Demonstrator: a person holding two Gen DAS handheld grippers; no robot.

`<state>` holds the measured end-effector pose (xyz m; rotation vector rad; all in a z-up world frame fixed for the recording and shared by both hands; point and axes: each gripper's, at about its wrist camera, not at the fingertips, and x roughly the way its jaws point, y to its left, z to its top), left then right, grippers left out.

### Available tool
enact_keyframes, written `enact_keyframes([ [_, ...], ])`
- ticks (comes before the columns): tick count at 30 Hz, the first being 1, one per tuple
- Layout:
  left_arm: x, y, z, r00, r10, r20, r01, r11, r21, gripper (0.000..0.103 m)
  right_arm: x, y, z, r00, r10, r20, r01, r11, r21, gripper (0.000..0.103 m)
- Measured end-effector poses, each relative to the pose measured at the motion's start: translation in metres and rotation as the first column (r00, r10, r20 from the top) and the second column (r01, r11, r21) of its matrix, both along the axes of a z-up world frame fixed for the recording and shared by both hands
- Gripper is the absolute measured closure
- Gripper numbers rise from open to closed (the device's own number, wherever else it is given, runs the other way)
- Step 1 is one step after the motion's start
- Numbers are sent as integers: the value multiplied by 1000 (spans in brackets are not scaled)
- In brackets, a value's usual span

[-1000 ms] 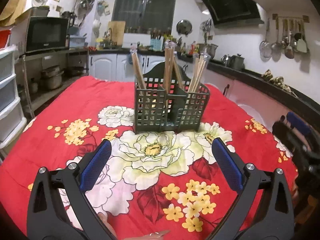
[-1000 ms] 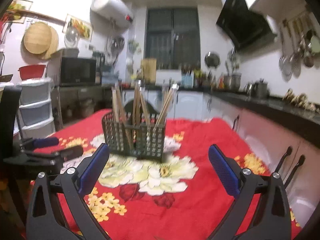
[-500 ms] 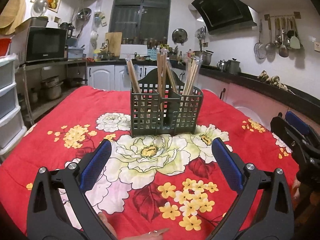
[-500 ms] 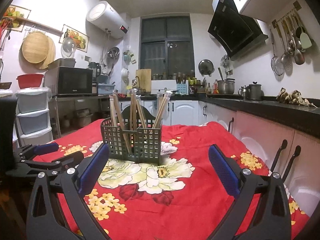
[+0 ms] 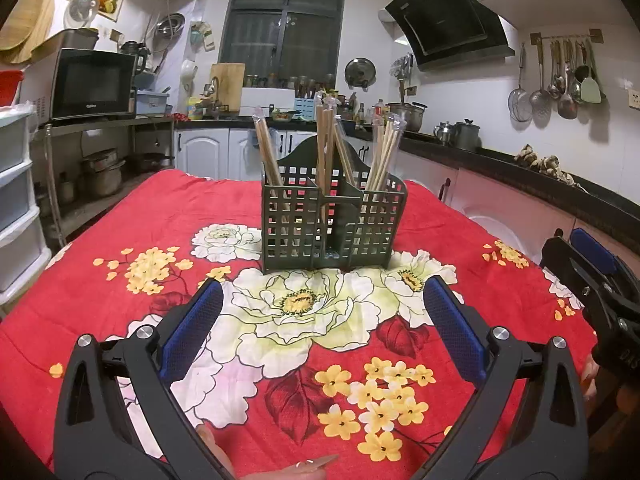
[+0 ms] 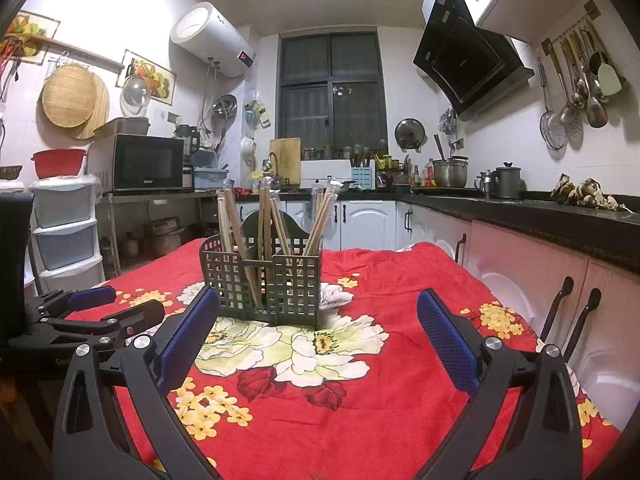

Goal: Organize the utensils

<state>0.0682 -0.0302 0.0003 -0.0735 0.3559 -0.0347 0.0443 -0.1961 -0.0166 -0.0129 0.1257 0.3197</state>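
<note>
I am holding both the left hand-held gripper [image 5: 322, 312] and right hand-held gripper [image 6: 318, 322] spread apart and empty, facing the chopstick caddy [image 5: 333, 219] at frame centre, where a careless approach risks tipping it.

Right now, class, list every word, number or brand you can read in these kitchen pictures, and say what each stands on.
"51": red digits on the white cylindrical water heater.
Brand on the black microwave oven: too blurred to read.
Embossed letters on the right black clamp gripper: partly cut off, unreadable.
</note>
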Motion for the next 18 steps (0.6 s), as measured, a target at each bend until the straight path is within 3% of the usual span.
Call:
enact_keyframes([
  [18, 1, 0, 0, 1000, 0, -2, 0, 1000, -1, 11, -2, -4, -2, 1000, -19, -5, 19, 1000, 16, 6],
])
